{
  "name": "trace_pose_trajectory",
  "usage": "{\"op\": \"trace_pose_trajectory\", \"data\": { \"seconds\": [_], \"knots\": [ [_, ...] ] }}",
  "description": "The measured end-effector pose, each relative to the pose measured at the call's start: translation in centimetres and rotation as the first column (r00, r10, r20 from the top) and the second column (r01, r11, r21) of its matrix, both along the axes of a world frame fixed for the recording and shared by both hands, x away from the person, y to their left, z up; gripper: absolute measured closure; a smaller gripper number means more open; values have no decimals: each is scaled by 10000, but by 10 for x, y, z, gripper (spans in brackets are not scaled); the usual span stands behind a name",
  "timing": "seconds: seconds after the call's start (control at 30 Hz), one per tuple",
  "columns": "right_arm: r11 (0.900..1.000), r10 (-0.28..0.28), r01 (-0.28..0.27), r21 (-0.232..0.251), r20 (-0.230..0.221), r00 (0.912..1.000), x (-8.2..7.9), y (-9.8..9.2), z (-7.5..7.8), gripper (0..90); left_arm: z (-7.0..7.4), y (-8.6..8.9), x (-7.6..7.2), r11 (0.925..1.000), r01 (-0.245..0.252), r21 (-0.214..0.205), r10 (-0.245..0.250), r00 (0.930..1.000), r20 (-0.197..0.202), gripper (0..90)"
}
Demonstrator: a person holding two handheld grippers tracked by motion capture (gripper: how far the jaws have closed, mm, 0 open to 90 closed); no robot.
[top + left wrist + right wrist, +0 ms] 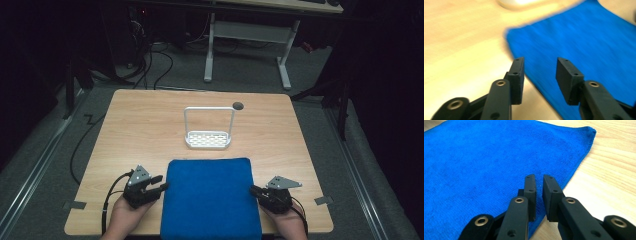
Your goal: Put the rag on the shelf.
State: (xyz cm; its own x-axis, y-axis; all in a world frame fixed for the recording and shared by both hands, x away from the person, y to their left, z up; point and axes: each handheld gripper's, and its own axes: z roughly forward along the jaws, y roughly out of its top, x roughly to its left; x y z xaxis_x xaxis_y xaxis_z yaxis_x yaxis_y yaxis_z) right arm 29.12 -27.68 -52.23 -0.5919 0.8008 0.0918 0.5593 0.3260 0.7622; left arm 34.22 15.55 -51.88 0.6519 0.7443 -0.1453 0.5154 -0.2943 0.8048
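Blue terry cloth [211, 197], folded square, lies flat at the table's [130, 125] near edge, probably laid out for another fold; a white slotted rack with a tall handle [208, 135] stands mid-table. From above, my left gripper [159, 184] and right gripper [255, 191] flank its side edges. Left gripper view: jaws wide apart, empty, over the cloth's edge. Right gripper view: jaws narrowly parted, gripping nothing, just above the cloth's border.

No text, label, brand, number or sign can be read on anything in these views.
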Motion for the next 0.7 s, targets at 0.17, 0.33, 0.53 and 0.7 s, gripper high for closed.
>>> {"op": "trace_pose_trajectory", "data": {
  "seconds": [0.17,0.33,0.53,0.7],
  "knots": [
    [9996,-6,3,274,74,10000,3,-2,0,799,1,-15,29,9976,-544,419,539,9985,118,569],
    [9990,-194,191,415,68,9998,5,-5,-1,768,-8,-26,52,9946,-826,623,849,9957,-359,625],
    [9988,-376,366,322,318,9988,6,-5,-1,644,-15,-31,59,9939,-752,806,792,9958,-467,682],
    [9964,-839,830,154,779,9934,17,3,2,559,-16,-34,59,9940,-716,829,746,9966,-345,828]
  ]
}}
